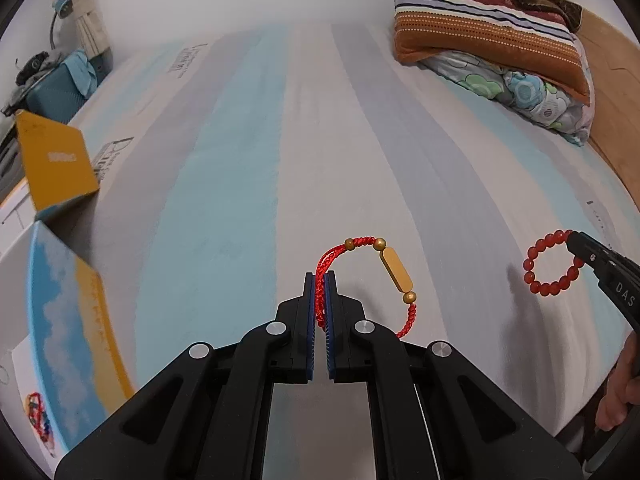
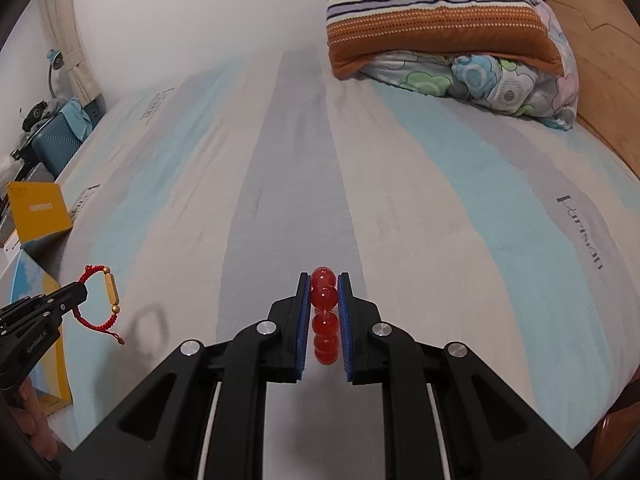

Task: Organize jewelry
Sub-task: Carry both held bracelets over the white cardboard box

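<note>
My left gripper (image 1: 320,280) is shut on the red cord of a bracelet with gold beads (image 1: 394,268) and holds it above the striped bed; the same bracelet (image 2: 110,290) and gripper (image 2: 82,294) show at the left of the right wrist view. My right gripper (image 2: 324,280) is shut on a red bead bracelet (image 2: 325,312), also above the bed. In the left wrist view that bead bracelet (image 1: 552,268) hangs from the right gripper (image 1: 572,240) at the right.
An open blue-and-yellow box (image 1: 68,320) with its lid (image 1: 56,160) raised stands at the bed's left edge; some red jewelry (image 1: 38,416) lies beside it. Folded blankets and pillows (image 2: 440,32) lie at the bed's head. A teal suitcase (image 2: 56,140) stands at far left.
</note>
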{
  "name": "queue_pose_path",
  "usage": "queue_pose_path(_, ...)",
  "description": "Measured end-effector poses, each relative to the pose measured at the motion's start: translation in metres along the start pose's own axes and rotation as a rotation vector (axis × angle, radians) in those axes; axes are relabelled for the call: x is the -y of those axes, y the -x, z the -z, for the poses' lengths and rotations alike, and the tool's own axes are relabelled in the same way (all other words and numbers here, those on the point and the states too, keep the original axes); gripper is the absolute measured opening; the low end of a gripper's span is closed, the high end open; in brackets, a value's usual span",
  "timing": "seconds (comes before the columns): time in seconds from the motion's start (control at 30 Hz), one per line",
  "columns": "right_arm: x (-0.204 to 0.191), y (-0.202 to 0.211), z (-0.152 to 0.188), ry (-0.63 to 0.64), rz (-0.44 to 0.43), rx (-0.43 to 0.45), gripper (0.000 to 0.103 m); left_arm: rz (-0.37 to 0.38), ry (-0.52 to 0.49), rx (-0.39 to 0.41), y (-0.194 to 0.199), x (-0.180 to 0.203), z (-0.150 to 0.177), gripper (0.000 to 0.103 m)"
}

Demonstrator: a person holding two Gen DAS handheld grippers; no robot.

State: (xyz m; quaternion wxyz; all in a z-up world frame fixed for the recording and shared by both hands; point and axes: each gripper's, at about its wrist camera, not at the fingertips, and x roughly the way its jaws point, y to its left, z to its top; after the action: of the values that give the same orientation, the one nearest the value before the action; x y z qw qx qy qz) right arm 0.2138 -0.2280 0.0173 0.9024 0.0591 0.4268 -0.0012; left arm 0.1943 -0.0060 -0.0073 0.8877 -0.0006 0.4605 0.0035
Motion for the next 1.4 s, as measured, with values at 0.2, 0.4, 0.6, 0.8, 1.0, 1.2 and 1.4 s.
queue_pose_path(0.2, -0.008, 0.018, 0.009, 0.007, 0.007, 0.008, 0.013, 0.000, -0.007, 0.011, 0.024, -0.006, 0.013, 0.004)
queue_pose_path(0.4, -0.020, 0.037, 0.014, 0.016, -0.004, 0.014, 0.013, -0.008, -0.010, 0.024, 0.044, -0.016, 0.022, 0.004)
queue_pose_path(0.6, -0.034, 0.056, 0.017, 0.024, -0.028, 0.027, 0.013, -0.024, -0.002, 0.043, 0.065, -0.032, 0.025, 0.004)
queue_pose_path(0.8, -0.054, 0.072, 0.017, 0.045, -0.041, 0.028, 0.013, -0.046, 0.025, 0.051, 0.085, -0.057, 0.027, 0.004)
queue_pose_path(1.0, -0.076, 0.084, 0.017, 0.060, -0.068, 0.034, 0.013, -0.063, 0.040, 0.058, 0.101, -0.081, 0.035, 0.004)
queue_pose_path(1.2, -0.112, 0.091, 0.016, 0.104, -0.091, 0.038, 0.013, -0.069, 0.077, 0.065, 0.115, -0.110, 0.045, 0.004)
queue_pose_path(1.4, -0.157, 0.095, 0.017, 0.137, -0.139, 0.043, 0.013, -0.087, 0.116, 0.081, 0.134, -0.147, 0.058, 0.004)
